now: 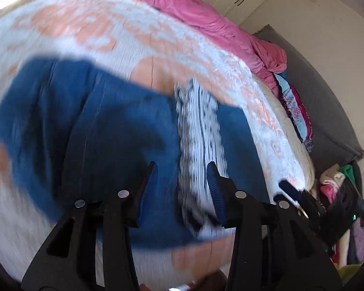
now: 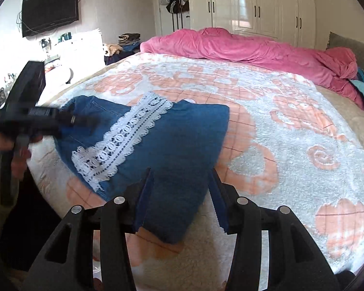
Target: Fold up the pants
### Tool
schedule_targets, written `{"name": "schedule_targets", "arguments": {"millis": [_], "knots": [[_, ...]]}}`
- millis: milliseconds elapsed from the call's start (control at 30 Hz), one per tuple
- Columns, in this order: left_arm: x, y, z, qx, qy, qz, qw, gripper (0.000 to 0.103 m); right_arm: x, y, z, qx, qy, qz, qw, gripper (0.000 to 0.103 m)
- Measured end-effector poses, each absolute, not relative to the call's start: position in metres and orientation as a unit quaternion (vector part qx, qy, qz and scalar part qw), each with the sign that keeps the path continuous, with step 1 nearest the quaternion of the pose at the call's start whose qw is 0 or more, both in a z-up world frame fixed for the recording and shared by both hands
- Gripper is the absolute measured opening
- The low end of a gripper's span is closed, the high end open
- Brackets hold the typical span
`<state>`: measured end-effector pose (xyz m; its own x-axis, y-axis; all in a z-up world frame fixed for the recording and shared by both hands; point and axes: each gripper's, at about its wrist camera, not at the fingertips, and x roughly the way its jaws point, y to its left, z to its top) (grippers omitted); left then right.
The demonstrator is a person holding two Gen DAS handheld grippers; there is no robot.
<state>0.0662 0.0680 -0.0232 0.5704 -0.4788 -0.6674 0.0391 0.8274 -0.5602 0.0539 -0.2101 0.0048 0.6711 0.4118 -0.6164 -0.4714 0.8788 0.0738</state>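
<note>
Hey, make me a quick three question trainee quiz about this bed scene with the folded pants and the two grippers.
1. True or false: the right gripper is clamped on the folded blue denim pants.
2. Which colour is the lace strip across the pants: A white, B yellow, C red?
3. What lies bunched along the far side of the white and peach patterned blanket?

Key
1. False; its jaws stand open, gripping nothing.
2. A.
3. A pink plush duvet.
</note>
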Motion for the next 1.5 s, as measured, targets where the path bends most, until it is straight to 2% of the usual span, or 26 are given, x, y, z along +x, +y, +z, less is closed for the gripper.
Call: {"name": "schedule_targets", "arguments": {"millis": [167,333,500,800,933,1100,1267,1500], "knots": [[0.056,0.054,-0.027,-0.283,0.435,-0.200,0.831,0.031,0.046,-0.188,-0.005,-0.046,0.337,0.274,0.900,0.045],[0.053,0.035,-0.035,-0.200,0.465,-0.159,0.848,0.026,0.046,-0.178,-0.017,-0.070,0.359,0.272,0.890,0.045],[0.044,0.022,-0.038,-0.134,0.460,-0.141,0.866,0.026,0.045,-0.186,-0.033,-0.074,0.381,0.265,0.882,0.045],[0.044,0.025,-0.038,-0.145,0.453,-0.150,0.867,0.027,0.041,-0.188,-0.036,-0.062,0.383,0.268,0.882,0.046],[0.042,0.027,-0.037,-0.148,0.447,-0.158,0.868,0.032,0.040,-0.200,-0.024,-0.021,0.379,0.276,0.883,0.053],[0.039,0.019,-0.036,-0.129,0.444,-0.165,0.871,0.040,0.054,-0.215,0.001,0.007,0.364,0.259,0.895,0.053],[0.038,0.016,-0.036,-0.116,0.442,-0.165,0.874,0.040,0.092,-0.194,0.024,-0.015,0.359,0.271,0.893,0.053],[0.038,0.013,-0.039,-0.101,0.432,-0.174,0.879,0.041,0.167,-0.138,0.012,-0.035,0.422,0.298,0.856,0.051]]}}
